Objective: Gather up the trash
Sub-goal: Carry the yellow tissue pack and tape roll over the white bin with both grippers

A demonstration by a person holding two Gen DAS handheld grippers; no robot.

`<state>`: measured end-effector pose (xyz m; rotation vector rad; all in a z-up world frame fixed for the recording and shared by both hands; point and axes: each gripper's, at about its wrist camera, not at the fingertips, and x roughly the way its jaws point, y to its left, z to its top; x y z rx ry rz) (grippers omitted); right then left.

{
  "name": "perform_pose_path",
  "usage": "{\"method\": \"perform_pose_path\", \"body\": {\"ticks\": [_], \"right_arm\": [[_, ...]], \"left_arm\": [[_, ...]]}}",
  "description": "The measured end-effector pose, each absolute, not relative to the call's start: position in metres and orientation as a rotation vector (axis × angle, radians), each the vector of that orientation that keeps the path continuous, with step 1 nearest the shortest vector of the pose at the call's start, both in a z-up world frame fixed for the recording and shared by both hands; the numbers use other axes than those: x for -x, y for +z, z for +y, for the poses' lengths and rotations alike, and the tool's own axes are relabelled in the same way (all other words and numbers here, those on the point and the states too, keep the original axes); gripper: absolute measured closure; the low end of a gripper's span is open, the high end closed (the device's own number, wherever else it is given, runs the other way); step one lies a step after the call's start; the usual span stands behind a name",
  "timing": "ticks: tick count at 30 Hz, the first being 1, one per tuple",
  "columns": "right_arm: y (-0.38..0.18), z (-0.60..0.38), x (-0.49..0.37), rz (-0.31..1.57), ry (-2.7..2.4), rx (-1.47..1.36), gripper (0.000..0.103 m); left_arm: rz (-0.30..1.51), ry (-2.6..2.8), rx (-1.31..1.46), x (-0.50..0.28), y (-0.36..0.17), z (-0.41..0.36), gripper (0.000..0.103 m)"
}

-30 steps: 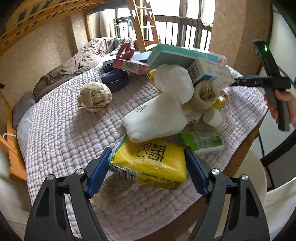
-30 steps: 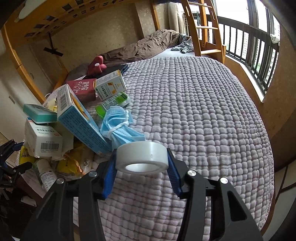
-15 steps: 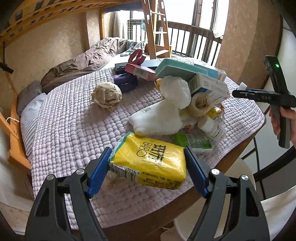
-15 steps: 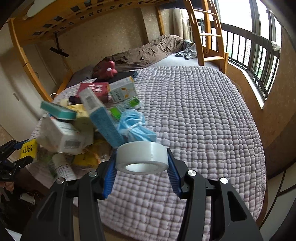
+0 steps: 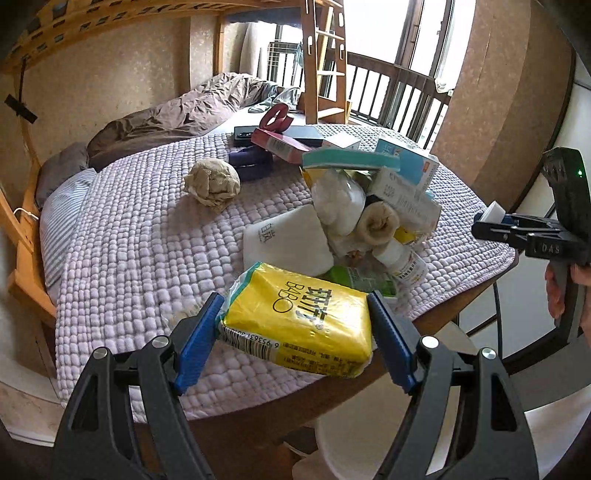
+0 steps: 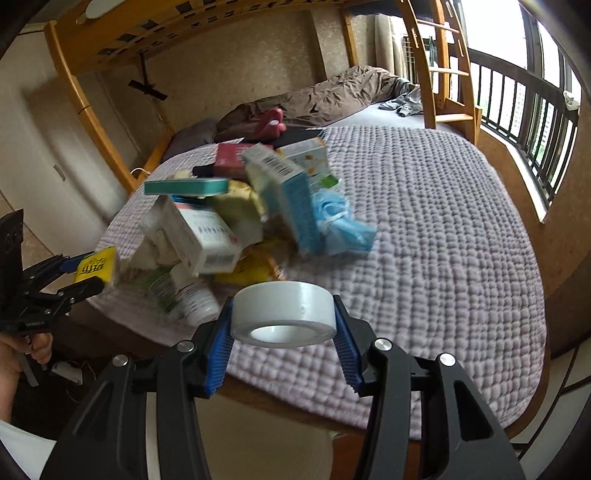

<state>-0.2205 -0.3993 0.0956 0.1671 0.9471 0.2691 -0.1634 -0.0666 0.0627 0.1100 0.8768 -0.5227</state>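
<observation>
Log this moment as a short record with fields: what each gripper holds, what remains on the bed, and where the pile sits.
left gripper: jaws shut on yellow tissue pack, lifted off the quilt
right gripper: jaws shut on tape roll, held clear of the quilt
surface: quilted lilac blanket on a bed
pile: boxes, bottle, white pouch, heaped near the bed's edge
apart from pile: crumpled brown paper ball
also: blue face mask beside the boxes

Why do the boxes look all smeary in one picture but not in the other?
Right wrist view: the pile of boxes is motion-blurred, while the white roll of tape stays sharp. Left wrist view: the yellow tissue pack and pile look crisp; the window is glaringly bright.
</observation>
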Motion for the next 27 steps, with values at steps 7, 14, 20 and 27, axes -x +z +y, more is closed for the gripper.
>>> {"method": "perform_pose_path", "body": {"ticks": [7,14,20,27], "right_arm": [[0.091,-0.382,0.232,0.971,0.303,-0.163,0.054],[0.085,-0.371,0.237,0.989,0.314,-0.163,0.054],[0.086,-0.366,0.242,0.994,0.327,-0.162,0.054],[0.085,-0.36,0.257,1.03,0.368,-0.161,0.054]], "left_arm": [[0.88,-0.541,-0.102,0.176,0.064,-0.07,0.024],[0.893,-0.552,-0.106,0.184,0.059,-0.075,0.024],[0.894,-0.561,-0.092,0.189,0.06,-0.075,0.024],[0.911,-0.584,-0.093,0.204,0.055,-0.083,0.024]]}}
